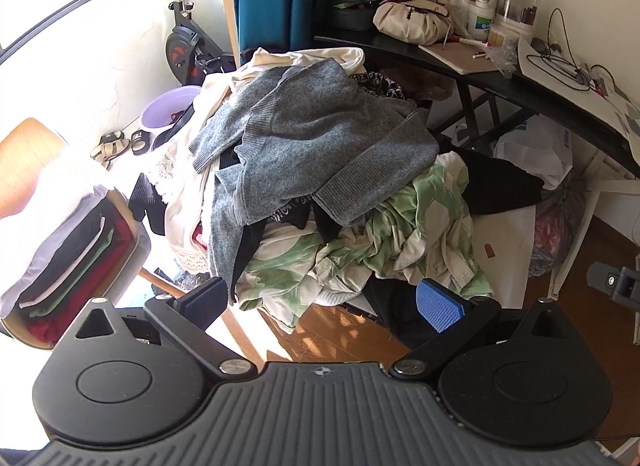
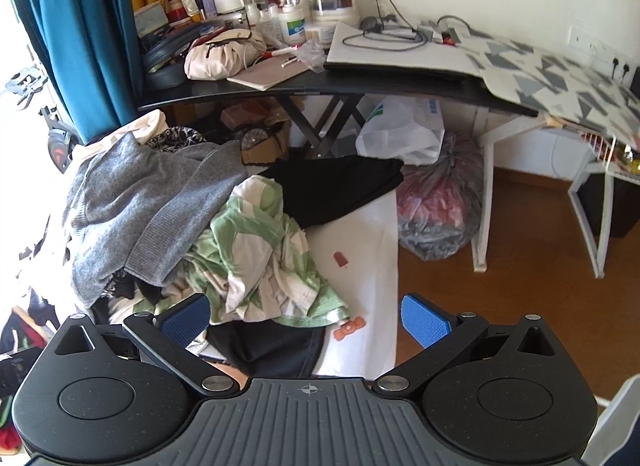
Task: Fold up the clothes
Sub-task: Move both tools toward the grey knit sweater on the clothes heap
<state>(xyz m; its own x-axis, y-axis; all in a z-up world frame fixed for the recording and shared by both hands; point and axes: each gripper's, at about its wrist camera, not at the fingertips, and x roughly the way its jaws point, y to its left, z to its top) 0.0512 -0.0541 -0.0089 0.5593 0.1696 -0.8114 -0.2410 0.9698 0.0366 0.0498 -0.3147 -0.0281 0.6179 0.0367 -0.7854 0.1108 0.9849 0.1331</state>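
Your left gripper has its jaws spread wide with nothing between them, hovering short of the heap, and your right gripper is likewise released and empty, poised over the near edge of the pile of clothes. Just beyond your right fingertips a green-and-white patterned garment lies crumpled on a white sheet, with dark fabric beneath it. On top of the heap sprawls a grey knit sweater, draped over cream and black pieces. To your left, a stack of folded clothes rests on a wooden chair. Behind the pile a black garment lies flat, and farther back a black desk crowded with cosmetics stands beside a teal curtain.
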